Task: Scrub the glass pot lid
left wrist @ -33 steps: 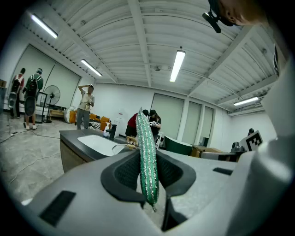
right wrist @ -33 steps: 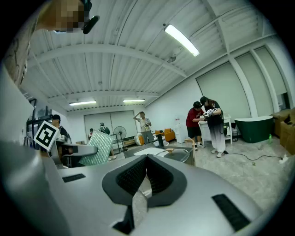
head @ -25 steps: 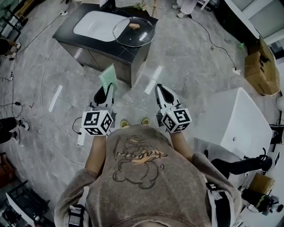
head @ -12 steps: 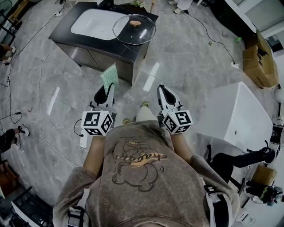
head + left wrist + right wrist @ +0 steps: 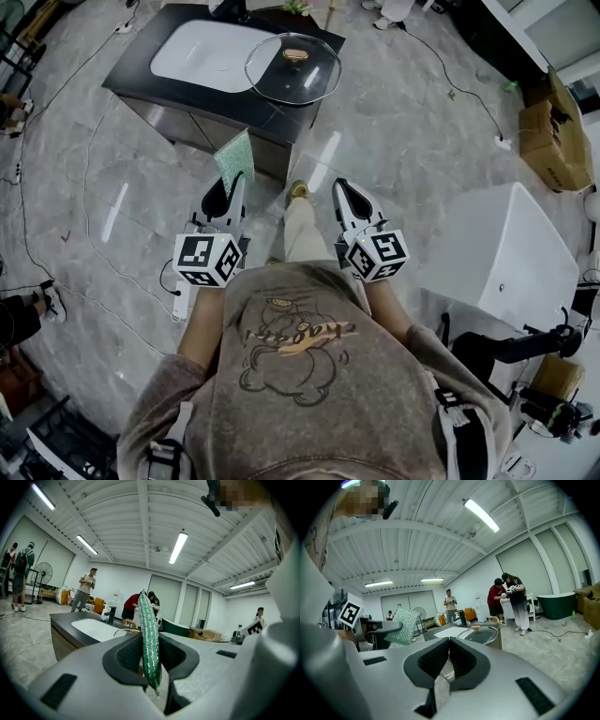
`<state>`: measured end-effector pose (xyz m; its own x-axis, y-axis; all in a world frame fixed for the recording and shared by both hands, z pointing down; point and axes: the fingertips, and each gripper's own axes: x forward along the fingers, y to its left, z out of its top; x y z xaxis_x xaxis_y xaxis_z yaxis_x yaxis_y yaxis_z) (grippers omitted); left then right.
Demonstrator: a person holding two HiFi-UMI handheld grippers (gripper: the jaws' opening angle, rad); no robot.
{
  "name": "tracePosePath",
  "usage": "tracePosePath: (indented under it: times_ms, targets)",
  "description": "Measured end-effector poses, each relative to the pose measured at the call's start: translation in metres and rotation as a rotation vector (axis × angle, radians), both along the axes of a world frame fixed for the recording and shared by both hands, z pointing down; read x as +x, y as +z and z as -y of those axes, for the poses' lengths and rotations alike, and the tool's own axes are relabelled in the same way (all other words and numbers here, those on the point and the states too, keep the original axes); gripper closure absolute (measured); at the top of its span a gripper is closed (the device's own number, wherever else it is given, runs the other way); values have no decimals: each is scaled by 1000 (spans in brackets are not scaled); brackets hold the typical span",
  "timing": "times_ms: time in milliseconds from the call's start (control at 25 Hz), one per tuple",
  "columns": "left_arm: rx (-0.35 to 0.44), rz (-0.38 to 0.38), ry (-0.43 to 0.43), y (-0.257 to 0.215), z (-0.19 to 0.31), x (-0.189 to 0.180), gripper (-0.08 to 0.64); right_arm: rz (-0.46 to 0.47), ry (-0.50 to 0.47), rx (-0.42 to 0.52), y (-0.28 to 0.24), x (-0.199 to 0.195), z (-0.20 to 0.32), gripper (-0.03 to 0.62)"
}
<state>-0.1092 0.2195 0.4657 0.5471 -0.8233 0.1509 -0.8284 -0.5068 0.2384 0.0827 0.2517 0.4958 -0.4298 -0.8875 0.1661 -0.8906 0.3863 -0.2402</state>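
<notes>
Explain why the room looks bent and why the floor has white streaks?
Head view: a wide lens curves the floor outward, and the white streaks are lamp glare on its glossy surface; the glass lid glints too. Left gripper view and right gripper view: fisheye lenses bow the ceiling and blacken the corners; the left one's lamp is washed out white.

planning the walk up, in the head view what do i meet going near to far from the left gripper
left gripper → green scrub cloth held in it → dark counter → glass pot lid
</notes>
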Motion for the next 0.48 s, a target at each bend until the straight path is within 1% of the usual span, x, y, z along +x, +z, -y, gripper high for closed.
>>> tracePosePath:
  times_ms: [200, 320, 480]
  targets:
    - [-16, -31, -1, 3, 44, 4, 479, 15, -12, -1, 1, 1, 49, 566]
    - [-14, -24, 1, -1, 80, 13, 479, 25, -25, -2, -3, 7, 86, 566]
    - [-24, -14, -14, -5, 128, 22, 479, 13, -59, -8, -7, 15, 138, 566]
